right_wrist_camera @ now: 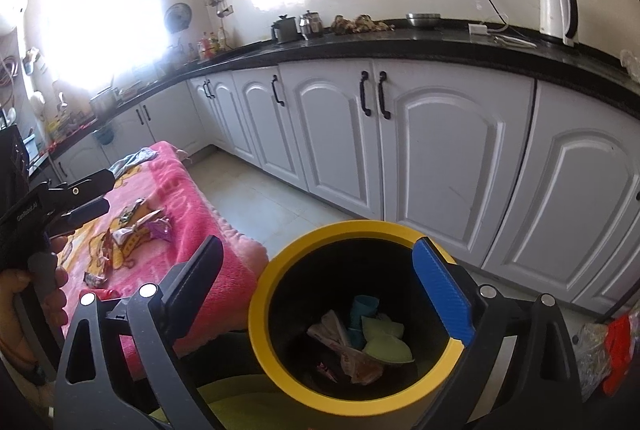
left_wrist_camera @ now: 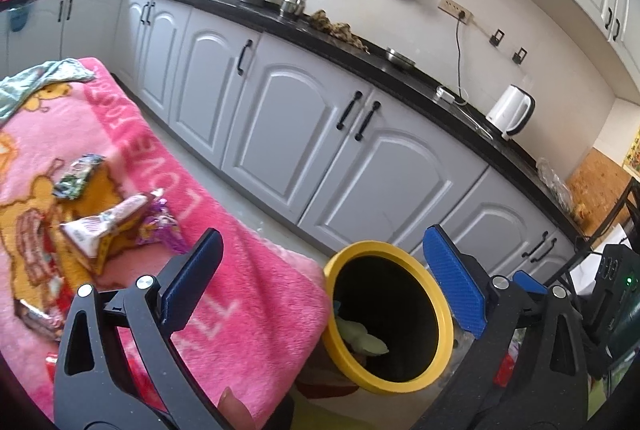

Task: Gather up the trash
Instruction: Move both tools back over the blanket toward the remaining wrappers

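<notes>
1. Left tool point(left_wrist_camera: 320, 286): jaws spread wide, nothing between them; it hangs between the table's near corner and the bin, likely free for another wrapper
2. Right tool point(right_wrist_camera: 320, 294): jaws spread wide and empty, poised directly over the bin mouth
3. Yellow-rimmed bin point(right_wrist_camera: 280, 270): on the floor just beside the table's near corner, so drops are short; it holds crumpled wrappers point(right_wrist_camera: 348, 346)
4. Remaining trash: white packet point(left_wrist_camera: 102, 226), purple wrapper point(left_wrist_camera: 160, 222), green packet point(left_wrist_camera: 78, 176), all toward the table's middle, well apart from the bin
5. Table: covered by a pink blanket point(left_wrist_camera: 248, 282) with cartoon print
6. Room: kitchen, white cabinets point(left_wrist_camera: 280, 118), black counter, white kettle point(left_wrist_camera: 512, 112), hanging utensils
</notes>
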